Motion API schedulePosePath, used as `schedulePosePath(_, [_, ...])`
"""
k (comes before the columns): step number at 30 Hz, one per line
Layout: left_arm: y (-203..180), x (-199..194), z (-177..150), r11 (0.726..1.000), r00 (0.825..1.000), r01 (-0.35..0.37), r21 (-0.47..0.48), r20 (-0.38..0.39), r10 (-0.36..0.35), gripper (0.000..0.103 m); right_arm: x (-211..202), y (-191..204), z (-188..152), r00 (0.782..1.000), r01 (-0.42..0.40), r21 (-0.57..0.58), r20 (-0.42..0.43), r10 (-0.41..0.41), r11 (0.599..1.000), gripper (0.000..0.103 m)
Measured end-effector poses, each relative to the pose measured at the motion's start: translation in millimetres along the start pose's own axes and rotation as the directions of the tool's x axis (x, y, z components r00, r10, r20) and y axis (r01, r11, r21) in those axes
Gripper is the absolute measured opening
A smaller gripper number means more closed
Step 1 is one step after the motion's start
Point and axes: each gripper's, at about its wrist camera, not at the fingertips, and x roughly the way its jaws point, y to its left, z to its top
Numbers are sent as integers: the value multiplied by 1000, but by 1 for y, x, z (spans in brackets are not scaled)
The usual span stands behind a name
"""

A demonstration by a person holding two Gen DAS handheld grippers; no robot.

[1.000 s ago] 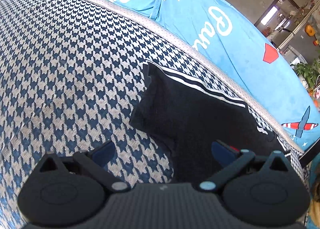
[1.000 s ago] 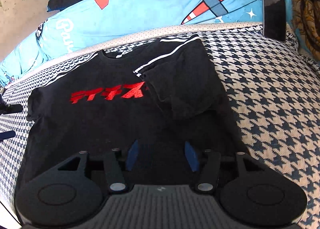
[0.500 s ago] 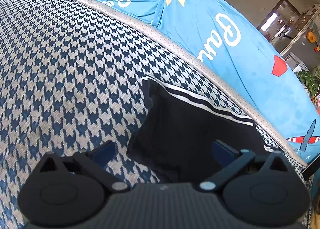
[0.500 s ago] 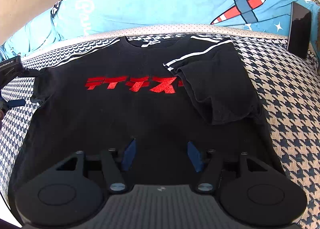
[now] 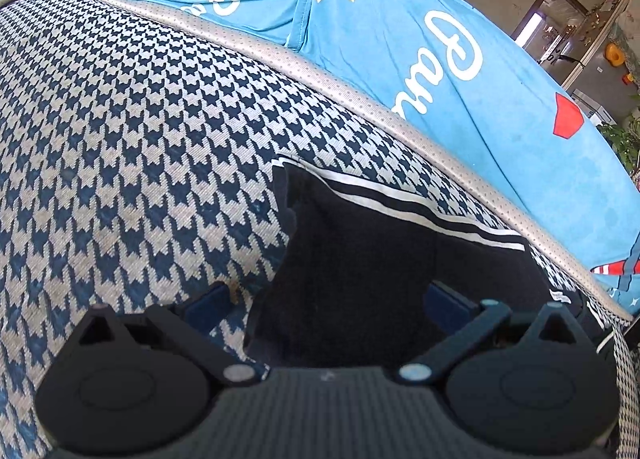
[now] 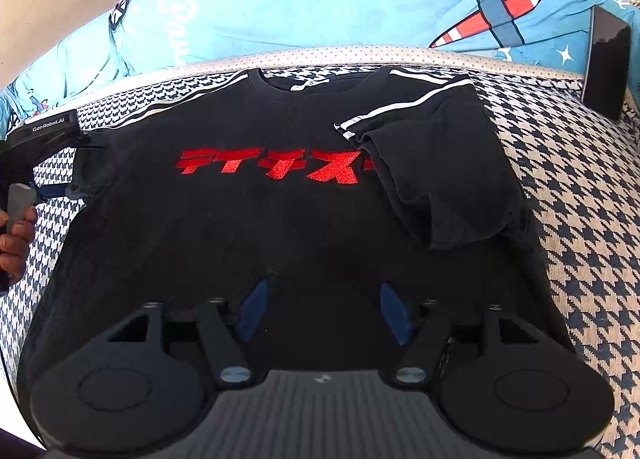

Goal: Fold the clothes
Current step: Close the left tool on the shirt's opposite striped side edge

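My right tongs (image 6: 322, 309) have just been opening, nothing between them, above the black T-shirt (image 6: 240, 227). Left tongs (image 5: 326, 301) spread around its striped sleeve (image 5: 360, 251). Shirt lies flat on houndstooth woven cover (image 5: 120, 119); 1 sleeve folded inward.

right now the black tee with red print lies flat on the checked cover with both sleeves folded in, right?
Not both. In the right wrist view only one sleeve is folded over the tee; the other sleeve lies spread on the checked cover.
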Motion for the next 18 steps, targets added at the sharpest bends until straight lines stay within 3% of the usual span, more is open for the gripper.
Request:
schedulePosePath(2, [-4, 2, 0, 1000, 1000, -16, 16, 5, 16, 100, 0, 0, 0, 1000, -1, -3, 0, 1, 1000, 64])
schedulePosePath(5, [-11, 4, 0, 998, 999, -35, 46, 17, 34, 87, 1, 1, -1, 1000, -1, -8, -1, 1, 1000, 64])
schedulePosePath(7, [-14, 4, 0, 997, 999, -40, 58, 28, 39, 61, 1, 2, 0, 1000, -1, -11, -1, 1, 1000, 64])
schedulePosePath(8, [-14, 4, -1, 998, 999, -42, 56, 32, 40, 56, 1, 2, 0, 1000, -1, -12, -1, 1, 1000, 64])
schedulePosePath(12, [-13, 5, -3, 999, 998, -41, 32, 48, 39, 16, 0, 2, 0, 1000, -2, -14, -2, 2, 1000, 64])
schedulePosePath(18, [-13, 1, -7, 999, 995, -39, -22, 88, 41, 6, -1, 1, -1, 1000, -4, -18, -3, 3, 1000, 64])
